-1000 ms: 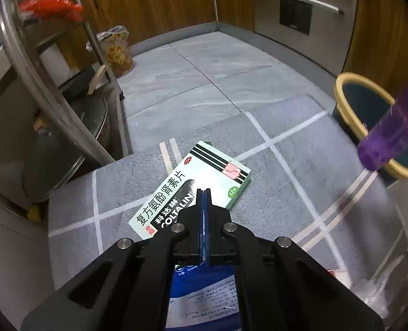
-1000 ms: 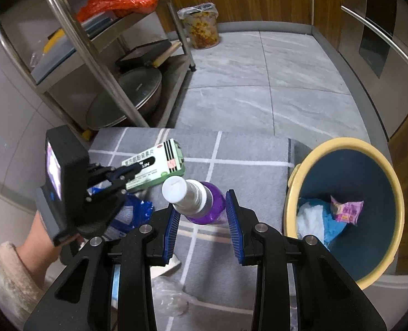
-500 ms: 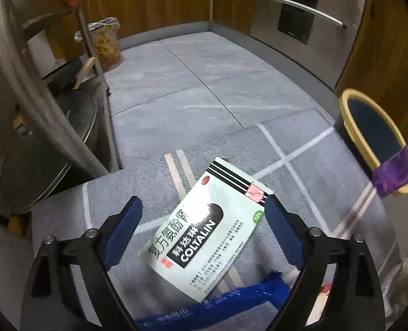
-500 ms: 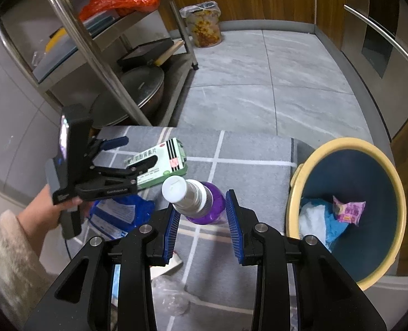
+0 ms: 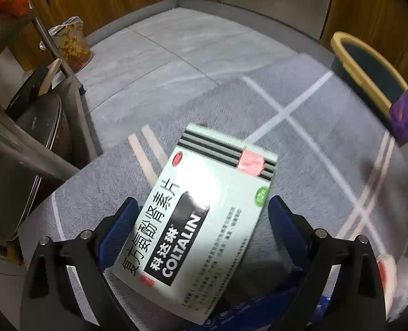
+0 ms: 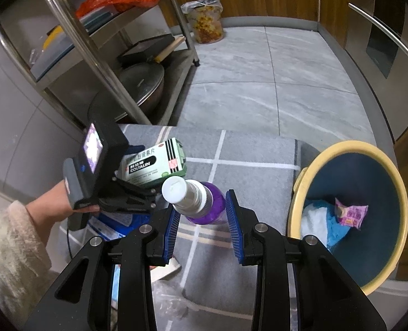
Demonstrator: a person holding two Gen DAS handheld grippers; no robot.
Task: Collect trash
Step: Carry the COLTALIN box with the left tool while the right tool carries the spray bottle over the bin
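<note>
Purple plastic is sitting between my right gripper's (image 6: 202, 220) pads: I am holding the bottle (image 6: 201, 204) by its body, cap up, over the mat (image 6: 259, 176) just beside the bin (image 6: 295, 193). My left gripper (image 5: 201, 226) is opening, its jaws spread wide to either side of the box (image 5: 204, 209), and the pads are not pressing on it. That box is lying flat on the mat near its far left corner, close to the rack (image 6: 88, 55). The bin is standing off the mat's right edge and is already holding a pink wrapper (image 6: 350, 213) and some blue and white scraps (image 6: 322, 220), so I am judging the job partly done. Still to go in, as far as I can see: the bottle, the box, a blue packet (image 6: 113, 223) lying at the mat's near left side under my left gripper, and clear film (image 6: 171, 300) and what looks like a small white piece (image 6: 165, 270) along the near edge. I am reckoning the box comes next for my left gripper.
</note>
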